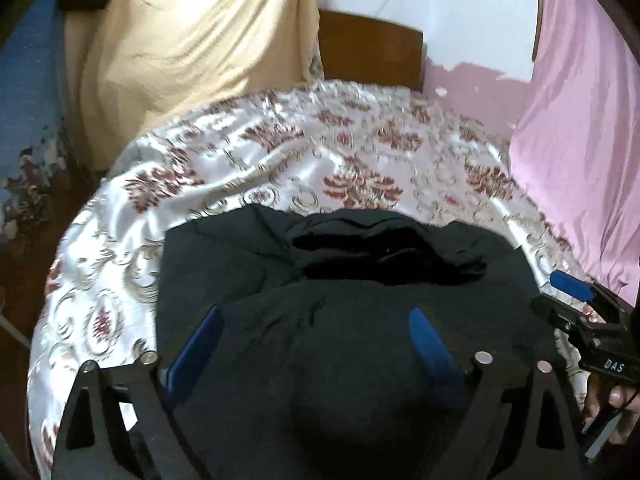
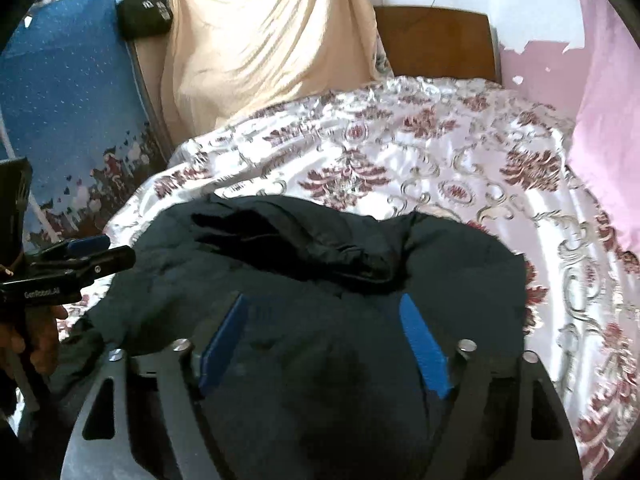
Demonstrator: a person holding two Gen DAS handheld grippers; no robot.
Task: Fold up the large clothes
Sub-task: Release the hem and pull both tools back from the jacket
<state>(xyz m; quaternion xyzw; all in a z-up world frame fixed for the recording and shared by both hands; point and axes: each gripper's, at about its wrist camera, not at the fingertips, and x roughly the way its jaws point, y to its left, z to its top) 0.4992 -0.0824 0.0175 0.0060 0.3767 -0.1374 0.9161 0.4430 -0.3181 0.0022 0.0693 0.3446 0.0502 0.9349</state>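
**A:** Report position of the work item.

**B:** The dark garment [image 1: 340,280] lies bunched on the bed [image 1: 280,152], on a satin bedspread with a red floral print. In the left wrist view it fills the lower centre of the frame; in the right wrist view it occupies the lower centre and lower left. A darker fold, possibly a hood or lining, sits along its upper edge.

**A:** Finger state, left gripper?

**B:** The left gripper [image 1: 316,332] hovers over the garment with its blue-padded fingers [image 1: 430,340] spread wide apart, nothing between them. It also appears at the left edge of the right wrist view.

**A:** Right gripper?

**B:** The right gripper [image 2: 326,328] is likewise spread wide, fingers [image 2: 420,340] apart above the cloth, holding nothing. It shows at the right edge of the left wrist view.

**A:** Containers?

**B:** One: a black bag [image 2: 144,16] with handles, upper left of the right wrist view, beside a beige cloth [image 2: 260,40]. Its contents cannot be seen.

**A:** Other surroundings?

**B:** A wooden headboard [image 2: 436,40] at top centre, and a pink fabric [image 2: 608,100] along the right edge.
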